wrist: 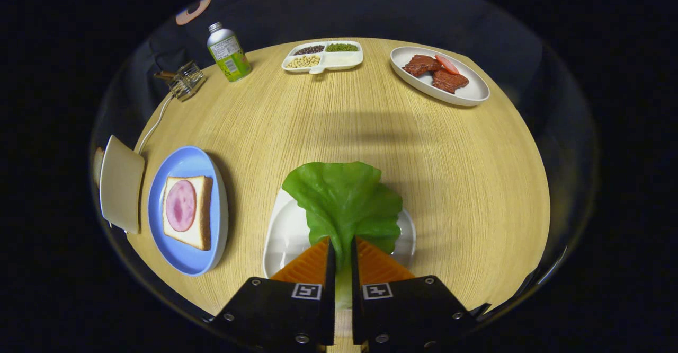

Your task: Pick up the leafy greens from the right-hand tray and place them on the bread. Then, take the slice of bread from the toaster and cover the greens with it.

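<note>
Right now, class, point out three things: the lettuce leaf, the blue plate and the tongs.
Lettuce leaf (343,199), gripper view: middle of the leaf, its stem pinched between the fingers.
Blue plate (186,260), gripper view: bare rim nearest the tongs, beside the bread.
Tongs (342,247), gripper view: midway between the fingertips, shut on the leaf.

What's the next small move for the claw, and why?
Probably lift and carry left: the claw is shut on the green lettuce leaf over the white tray, while the ham-topped bread slice on the blue plate is bare.
</note>
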